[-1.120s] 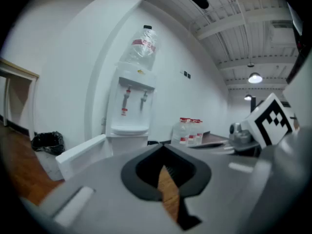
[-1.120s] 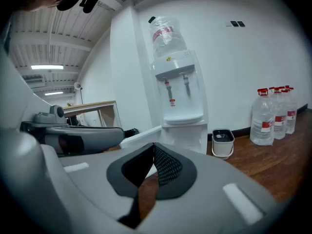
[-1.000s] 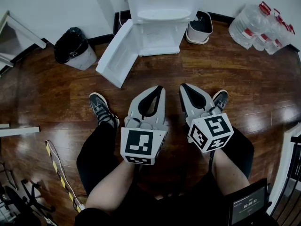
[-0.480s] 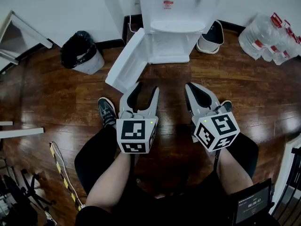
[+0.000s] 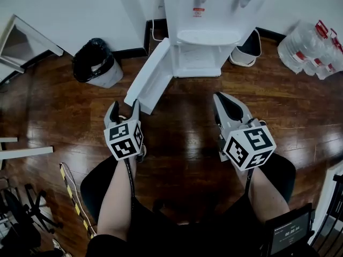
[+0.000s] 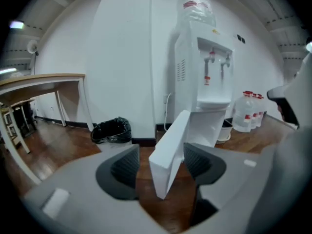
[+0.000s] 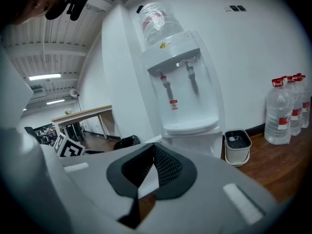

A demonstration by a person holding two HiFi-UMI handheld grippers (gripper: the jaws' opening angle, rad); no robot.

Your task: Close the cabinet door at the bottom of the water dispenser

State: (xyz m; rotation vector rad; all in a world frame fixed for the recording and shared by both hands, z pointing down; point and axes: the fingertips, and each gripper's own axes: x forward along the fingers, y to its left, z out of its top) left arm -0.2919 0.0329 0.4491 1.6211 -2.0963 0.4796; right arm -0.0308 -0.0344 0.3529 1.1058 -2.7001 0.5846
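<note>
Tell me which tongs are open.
The left tongs: their jaws are opening, with the cabinet door edge seen between them. The right tongs are shut and empty.

Wood floor (image 5: 182, 138) carries water dispenser (image 5: 206, 36), black-bagged bin (image 5: 96, 64), 1 pail (image 5: 245, 50) (white), bottles (image 5: 311, 55).

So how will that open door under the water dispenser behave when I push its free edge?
The door looks like a flat, rigid panel, so it should swing, not flex. Hinged at the base of the water dispenser, it likely pivots shut. It looks thin, probably light.
</note>
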